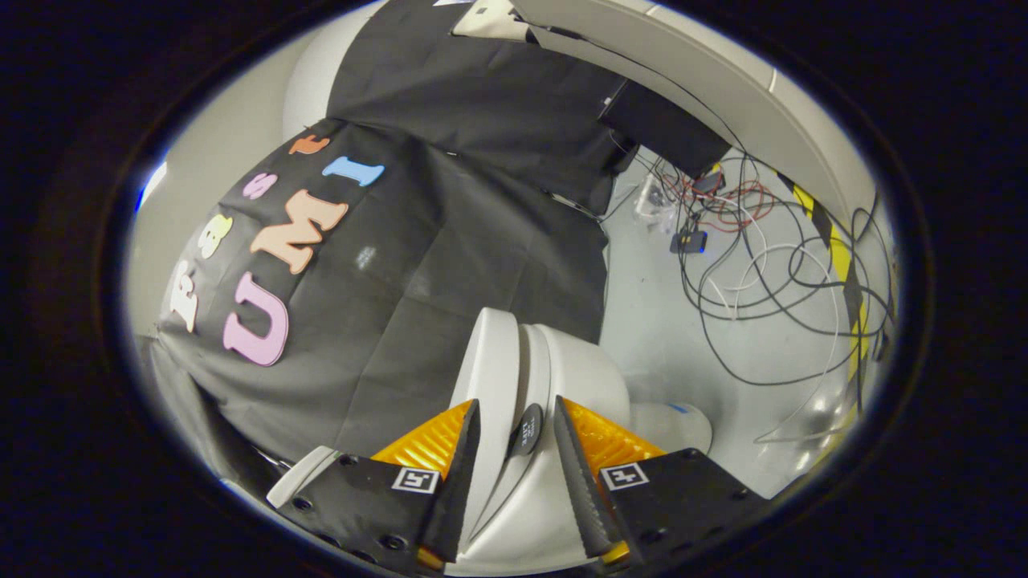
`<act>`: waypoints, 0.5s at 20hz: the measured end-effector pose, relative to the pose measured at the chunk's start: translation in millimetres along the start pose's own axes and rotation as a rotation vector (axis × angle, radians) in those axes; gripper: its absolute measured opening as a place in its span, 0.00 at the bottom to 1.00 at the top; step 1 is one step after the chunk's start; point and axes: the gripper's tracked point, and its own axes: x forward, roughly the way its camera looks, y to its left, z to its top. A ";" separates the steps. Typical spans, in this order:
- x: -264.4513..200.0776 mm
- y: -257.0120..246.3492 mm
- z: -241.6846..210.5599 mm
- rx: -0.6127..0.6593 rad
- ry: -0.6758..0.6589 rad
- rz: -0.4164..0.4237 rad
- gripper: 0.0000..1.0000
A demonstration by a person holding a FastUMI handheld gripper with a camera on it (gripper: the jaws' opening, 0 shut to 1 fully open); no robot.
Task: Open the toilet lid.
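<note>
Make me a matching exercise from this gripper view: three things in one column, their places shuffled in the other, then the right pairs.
Things:
1. toilet lid
2. tangled cables
3. yellow-and-black tape

Places:
A. loose on the grey floor beyond the toilet
B. between the fingers of the open gripper
C. a strip along the floor's far edge, past the cables

Pairs: 1-B, 2-A, 3-C
</note>
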 end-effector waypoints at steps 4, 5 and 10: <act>13.6 -4.5 -13.0 0.076 0.079 -0.013 0.55; 15.2 -4.6 -16.4 0.083 0.090 -0.010 0.53; 22.8 3.0 -29.8 0.103 0.139 0.016 0.40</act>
